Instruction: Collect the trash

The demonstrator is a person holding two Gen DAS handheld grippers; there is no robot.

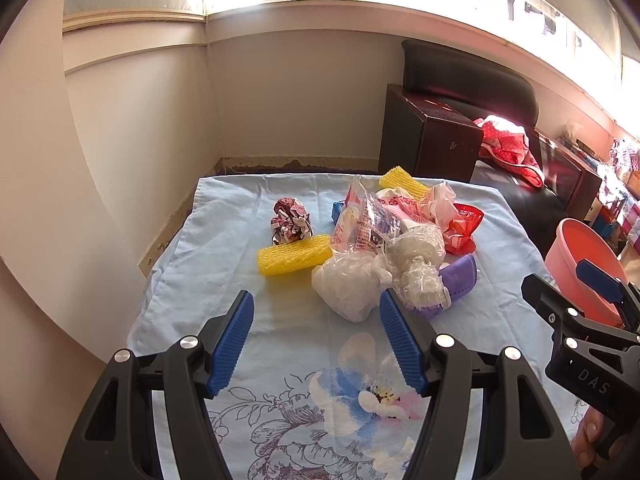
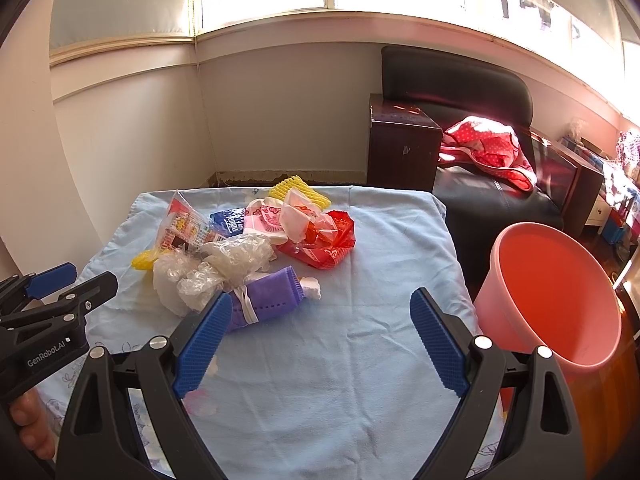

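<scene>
Blue-clothed desk (image 1: 224, 240): both tongs, left (image 1: 316, 344) and right (image 2: 320, 340), gape empty; next, grab the purple mask (image 2: 266, 298) for the pink bucket (image 2: 556, 296).

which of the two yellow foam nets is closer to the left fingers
The yellow foam net lying in front of the crumpled paper ball; the other yellow net sits at the far edge, behind the pile.

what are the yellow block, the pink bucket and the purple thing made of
Yellow block: likely foam netting, matte, ribbed mesh surface. Pink bucket: looks like smooth moulded plastic with a slight sheen. Purple thing: probably soft nonwoven fabric, matte, folded, white band around it.
</scene>
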